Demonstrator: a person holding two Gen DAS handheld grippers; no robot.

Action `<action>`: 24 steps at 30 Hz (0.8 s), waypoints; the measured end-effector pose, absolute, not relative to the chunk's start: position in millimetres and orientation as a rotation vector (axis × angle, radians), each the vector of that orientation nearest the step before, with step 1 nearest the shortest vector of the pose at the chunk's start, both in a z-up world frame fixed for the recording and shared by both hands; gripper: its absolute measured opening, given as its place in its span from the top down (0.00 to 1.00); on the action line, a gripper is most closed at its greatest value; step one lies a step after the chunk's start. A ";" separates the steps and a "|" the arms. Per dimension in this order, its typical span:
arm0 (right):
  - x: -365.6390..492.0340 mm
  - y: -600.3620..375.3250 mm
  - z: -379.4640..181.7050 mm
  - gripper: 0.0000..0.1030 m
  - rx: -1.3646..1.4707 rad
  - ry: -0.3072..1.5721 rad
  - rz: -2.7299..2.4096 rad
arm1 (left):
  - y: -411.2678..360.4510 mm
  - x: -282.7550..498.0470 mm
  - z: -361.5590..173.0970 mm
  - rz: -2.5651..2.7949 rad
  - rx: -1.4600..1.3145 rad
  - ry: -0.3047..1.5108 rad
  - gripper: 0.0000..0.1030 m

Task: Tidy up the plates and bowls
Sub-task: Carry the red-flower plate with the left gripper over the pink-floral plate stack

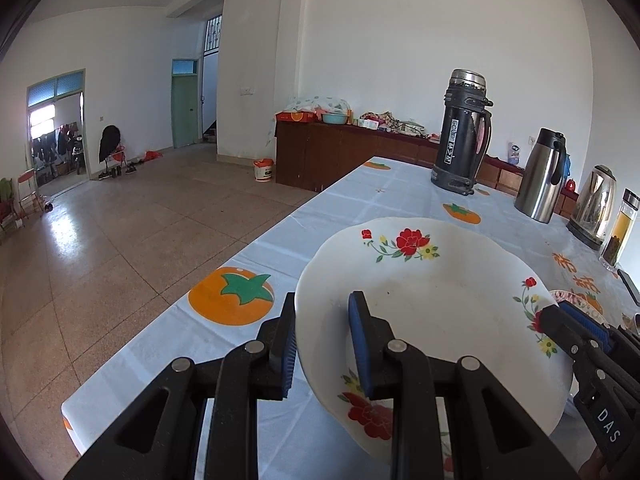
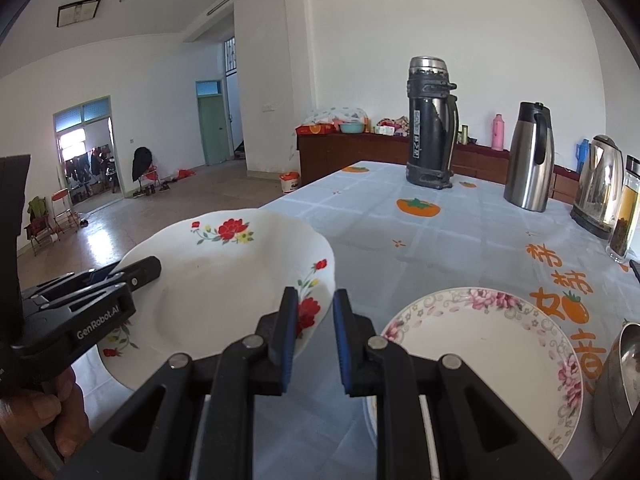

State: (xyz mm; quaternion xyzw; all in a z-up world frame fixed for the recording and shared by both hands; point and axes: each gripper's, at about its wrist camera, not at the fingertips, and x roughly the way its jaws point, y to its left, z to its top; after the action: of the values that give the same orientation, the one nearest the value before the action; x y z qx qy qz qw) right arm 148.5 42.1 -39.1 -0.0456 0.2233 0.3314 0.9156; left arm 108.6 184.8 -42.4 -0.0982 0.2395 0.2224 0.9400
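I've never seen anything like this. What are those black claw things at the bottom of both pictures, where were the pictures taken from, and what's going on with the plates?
The black claws are hand-held grippers, one in each of a person's hands, each carrying a wide-angle camera that looks out along its two blue-padded fingers. So one picture comes from the left gripper and the other from the right gripper.

The left gripper's fingers straddle the rim of a white red-flowered plate, which looks lifted and tilted above the persimmon-print tablecloth. The right gripper is open beside that plate's opposite edge, holding nothing.

On the table lie a pink-flowered plate and, at the far right, a metal bowl. Farther back stand a black thermos, a steel carafe, a kettle and a glass bottle.
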 end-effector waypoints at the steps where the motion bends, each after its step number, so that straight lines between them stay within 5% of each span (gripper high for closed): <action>1: 147.6 39.5 -38.8 0.83 -0.090 0.457 0.676 | 182.8 109.2 -41.1 0.451 -0.197 0.487 0.74; 24: 159.5 -28.2 -33.7 0.83 -0.038 0.413 0.526 | 120.4 140.0 -30.7 0.336 -0.149 0.467 0.74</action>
State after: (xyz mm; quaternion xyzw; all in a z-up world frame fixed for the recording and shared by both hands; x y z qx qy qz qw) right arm 159.5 -28.2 -33.7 -0.0188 0.2027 0.2580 0.9445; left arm 140.0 120.4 -30.7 -0.0734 0.2299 0.1658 0.9562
